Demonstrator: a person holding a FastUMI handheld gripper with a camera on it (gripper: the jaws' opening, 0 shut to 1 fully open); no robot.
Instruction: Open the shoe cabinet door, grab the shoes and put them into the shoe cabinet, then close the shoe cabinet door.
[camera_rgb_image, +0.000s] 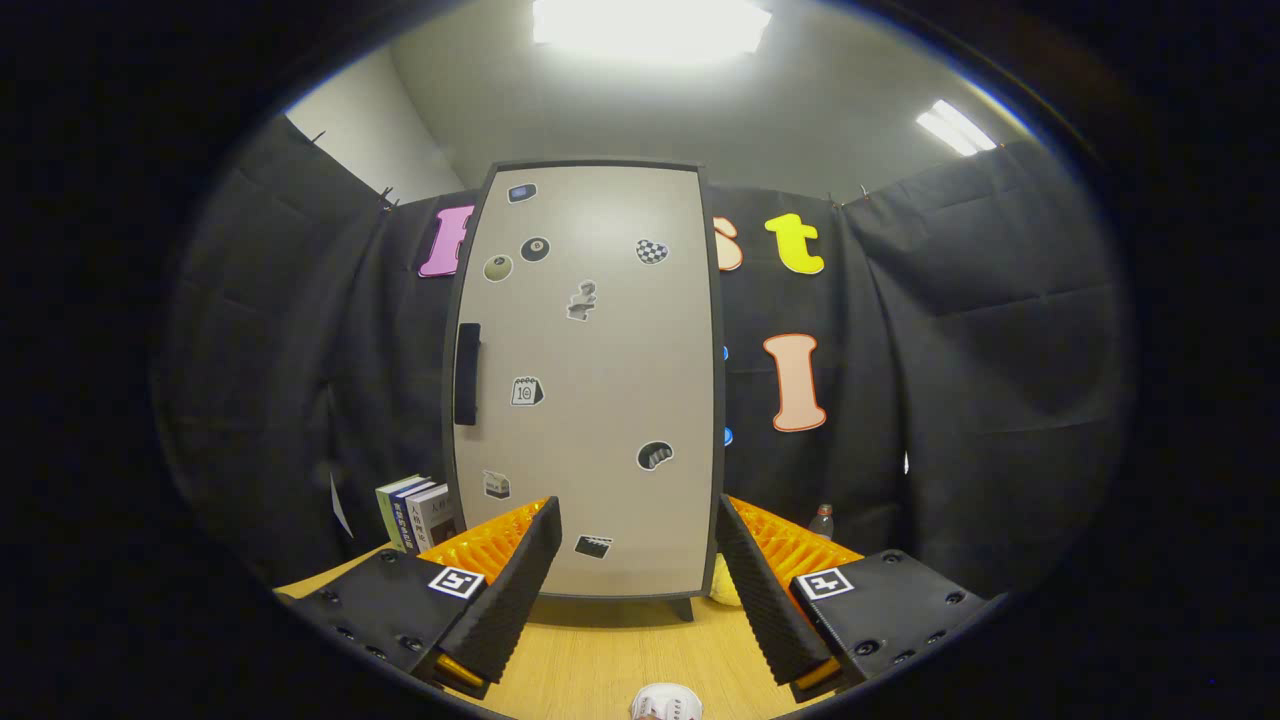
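The shoe cabinet (590, 380) stands upright on the wooden table, straight ahead of my fingers, with its beige door shut and dotted with small stickers. A dark vertical handle (467, 373) sits on the door's left edge, about mid height. My gripper (637, 555) is open, its fingers spread wide with nothing between them, level with the cabinet's bottom part. A white shoe (666, 703) peeks in just below and between the fingers, close to me; only its tip shows.
Several books (418, 512) stand upright left of the cabinet, behind the left finger. A small bottle (820, 520) stands right of the cabinet, and something yellow (724, 592) lies at its right foot. The wooden table (610, 655) runs from me to the cabinet.
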